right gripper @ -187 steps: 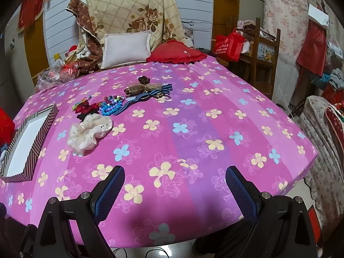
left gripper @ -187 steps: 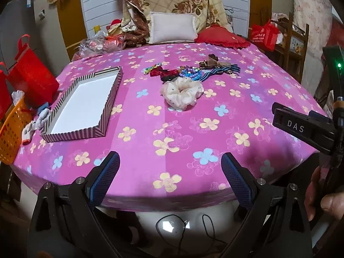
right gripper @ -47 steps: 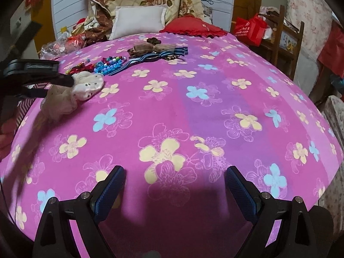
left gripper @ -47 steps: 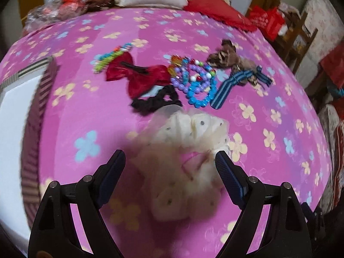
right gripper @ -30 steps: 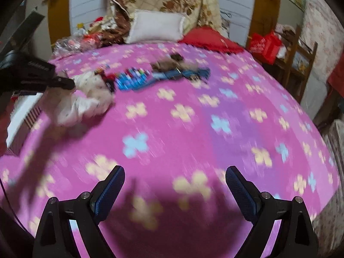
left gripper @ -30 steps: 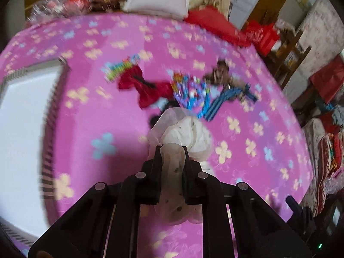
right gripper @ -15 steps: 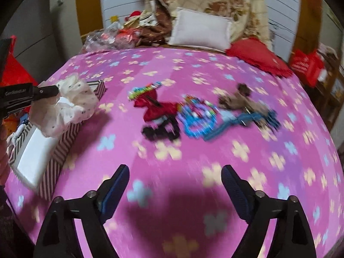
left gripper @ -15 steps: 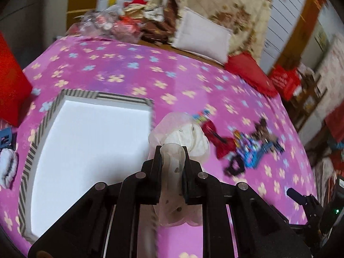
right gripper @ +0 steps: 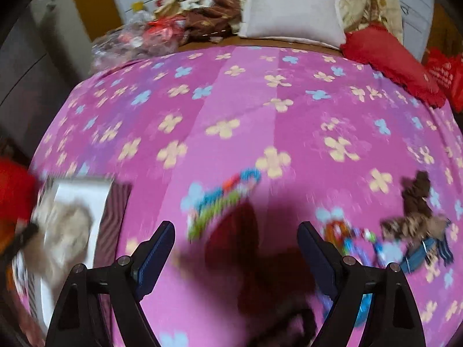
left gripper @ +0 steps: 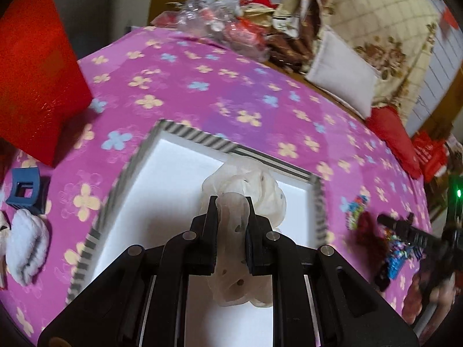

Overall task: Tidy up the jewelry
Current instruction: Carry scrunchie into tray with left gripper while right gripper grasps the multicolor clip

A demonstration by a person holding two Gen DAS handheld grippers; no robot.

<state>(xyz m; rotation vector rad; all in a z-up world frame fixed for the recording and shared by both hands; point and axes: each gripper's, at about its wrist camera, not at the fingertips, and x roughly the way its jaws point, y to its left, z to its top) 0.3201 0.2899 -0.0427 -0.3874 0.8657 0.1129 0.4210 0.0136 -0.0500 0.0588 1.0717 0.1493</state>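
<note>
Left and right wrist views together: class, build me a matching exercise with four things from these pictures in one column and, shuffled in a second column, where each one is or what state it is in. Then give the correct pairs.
Column one:
1. cream scrunchie
2. striped box
3. right gripper
4. white pillow

Column two:
A. open, above the red bow
B. at the far end of the bed
C. clamped in the left gripper
D. on the pink bedspread, white inside

Pairs: 1-C, 2-D, 3-A, 4-B
</note>
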